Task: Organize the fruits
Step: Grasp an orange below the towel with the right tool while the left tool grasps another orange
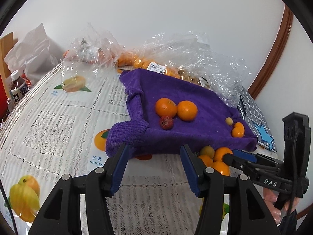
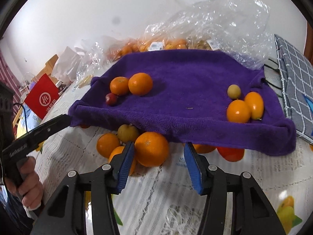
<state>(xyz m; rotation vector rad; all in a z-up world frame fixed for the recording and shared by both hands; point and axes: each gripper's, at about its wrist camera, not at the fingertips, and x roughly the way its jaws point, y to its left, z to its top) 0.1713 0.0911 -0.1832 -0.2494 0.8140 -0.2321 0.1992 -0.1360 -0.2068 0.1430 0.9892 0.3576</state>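
Note:
A purple towel (image 1: 176, 90) (image 2: 185, 74) lies spread on the table. On its left part sit two oranges (image 2: 119, 85) and a small red fruit (image 2: 111, 98). On its right part are a pale yellow fruit (image 2: 233, 91) and two small orange fruits (image 2: 238, 111). Loose oranges (image 1: 221, 152) are piled on the table at the towel's front edge. My right gripper (image 2: 158, 164) is open, with the biggest orange (image 2: 151, 148) just ahead of its tips, beside the left pad. My left gripper (image 1: 154, 166) is open and empty, just short of the towel's front left edge.
Clear plastic bags (image 1: 176, 49) (image 2: 215, 19) holding more fruit lie behind the towel. A grey checked cloth (image 2: 293, 88) lies to the right. A red paper bag (image 2: 42, 98), a drink bottle (image 1: 17, 86) and a white bag (image 1: 33, 45) stand at the left. The tablecloth has printed fruit.

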